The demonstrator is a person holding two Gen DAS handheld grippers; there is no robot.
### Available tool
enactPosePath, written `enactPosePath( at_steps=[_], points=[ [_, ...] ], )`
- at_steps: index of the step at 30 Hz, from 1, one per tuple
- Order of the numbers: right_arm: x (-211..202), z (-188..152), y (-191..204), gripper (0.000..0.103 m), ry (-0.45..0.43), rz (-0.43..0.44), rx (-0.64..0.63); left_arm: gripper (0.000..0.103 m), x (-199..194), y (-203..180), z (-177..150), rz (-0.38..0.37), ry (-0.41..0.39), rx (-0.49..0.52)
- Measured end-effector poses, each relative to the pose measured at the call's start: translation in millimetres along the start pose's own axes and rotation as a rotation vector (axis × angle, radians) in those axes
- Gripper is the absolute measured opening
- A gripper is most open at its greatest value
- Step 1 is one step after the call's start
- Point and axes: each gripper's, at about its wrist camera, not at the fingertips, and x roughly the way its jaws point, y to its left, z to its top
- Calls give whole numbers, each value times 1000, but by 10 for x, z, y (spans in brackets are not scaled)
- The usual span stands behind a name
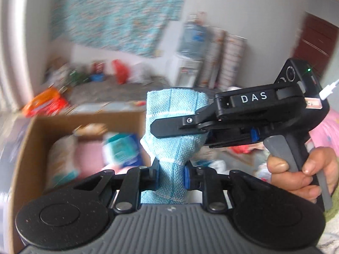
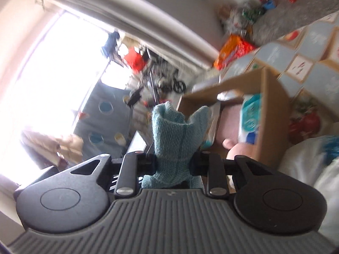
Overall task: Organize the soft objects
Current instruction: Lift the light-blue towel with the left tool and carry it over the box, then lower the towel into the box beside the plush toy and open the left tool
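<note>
Both grippers clamped on blue cloth, beside the box.

Box (image 1: 23,148) at left holds soft packs. Right of it, left gripper (image 1: 170,174) pinches the cloth (image 1: 175,105) low; right gripper (image 1: 169,127), jaws nearly closed, grips it higher. Hand (image 1: 305,173) farthest right.

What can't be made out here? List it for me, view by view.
- Left wrist view: things inside the cardboard box are smeared by motion blur; only pink and teal shapes show.
- Left wrist view: the blue cloth is partly covered by the right gripper; its lower end is hidden behind the left gripper.
- Right wrist view: the window is blown out by glare.
- Right wrist view: floor clutter is blurred.
</note>
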Motion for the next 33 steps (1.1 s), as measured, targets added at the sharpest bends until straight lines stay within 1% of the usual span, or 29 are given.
enactPosePath(
  at_steps=[3,5,7,9,11,14,16,18,21,22,24,28,29,30,32,33],
  points=[
    [561,42,127,24,112,-72,-40,21,35,333,-111,64,33,-76],
    [894,33,171,24,191,-128,-67,21,148,506,-137,101,81,-128],
    [1165,27,157,25,242,-194,-93,21,280,650,-162,121,127,-167],
    [1328,48,64,25,286,-248,-108,21,445,754,-169,140,167,-194],
    [1452,67,-5,27,323,-297,-118,21,523,894,-236,136,203,-230],
    [1488,111,-99,35,340,-356,-97,21,680,960,-256,145,243,-244],
    [1394,141,-142,44,312,-358,-89,21,763,999,-267,152,268,-246],
    [1279,172,-142,48,280,-343,-102,21,849,1007,-254,163,291,-251],
    [1096,211,-157,50,229,-313,-120,22,948,1004,-277,178,323,-257],
    [1037,217,-156,51,216,-302,-123,22,963,1027,-316,180,334,-260],
    [921,225,-162,52,198,-285,-121,24,1031,1023,-292,184,353,-264],
    [714,257,-167,56,169,-256,-112,34,1013,977,-233,191,360,-274],
    [668,258,-159,57,160,-249,-112,39,1011,984,-204,191,354,-277],
    [627,259,-152,58,149,-245,-113,42,980,973,-188,192,347,-277],
    [494,247,-151,60,123,-237,-114,51,901,936,-153,210,335,-271],
    [455,229,-154,60,108,-233,-117,53,855,899,-184,217,325,-267]
  ],
)
